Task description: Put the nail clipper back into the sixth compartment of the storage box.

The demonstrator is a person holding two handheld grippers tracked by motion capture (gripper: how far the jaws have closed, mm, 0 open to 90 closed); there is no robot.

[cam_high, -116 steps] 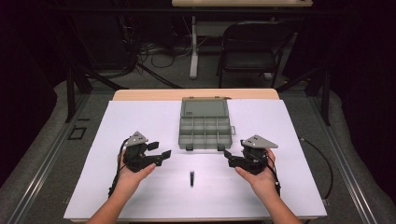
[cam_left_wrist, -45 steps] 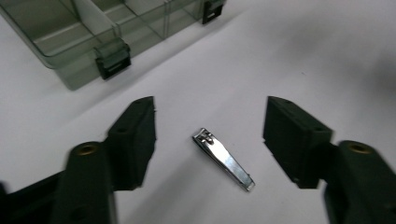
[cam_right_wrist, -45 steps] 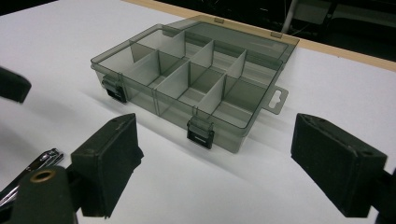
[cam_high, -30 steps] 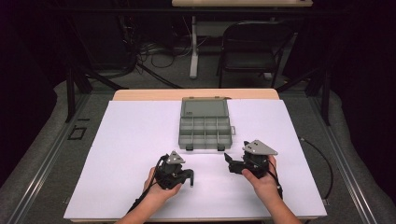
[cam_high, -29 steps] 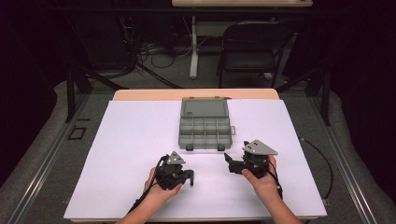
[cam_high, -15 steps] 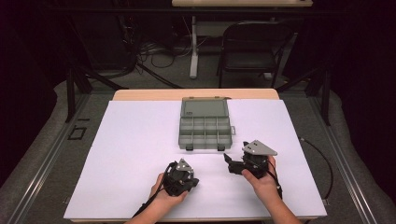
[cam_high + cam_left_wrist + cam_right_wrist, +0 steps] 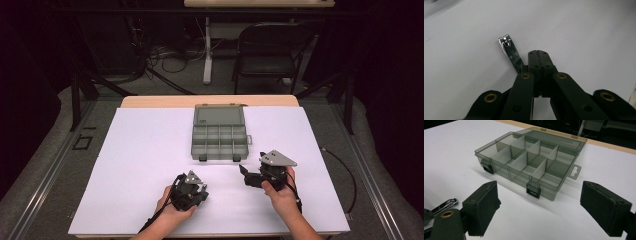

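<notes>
Nail clipper (image 7: 510,53) first: it lies flat on the white tabletop (image 7: 140,150), near the person's edge, chrome lever face up. The left tool (image 7: 538,55) sits right on top of it, jaws pressed fully together, and the clipper's near end disappears beneath their left side. From the left gripper view I cannot tell whether the pads have really pinched the metal or closed just beside it; the free end sticks out at a slant past the tips.

A thin, slick piece like this will probably slip or pivot if caught only by a corner. Best to test with a small, slow lift; if it stays down, reopen, centre the jaws across its width and close again, keeping the tips low against the surface.

Farther out, the open grey compartment box (image 7: 529,162) stands mid-tabletop with its lid folded back and every compartment seemingly bare, the likely place for the clipper. The right tool (image 7: 544,207) waits in front of it, jaws spread wide with nothing between them, well placed to steady the box.
</notes>
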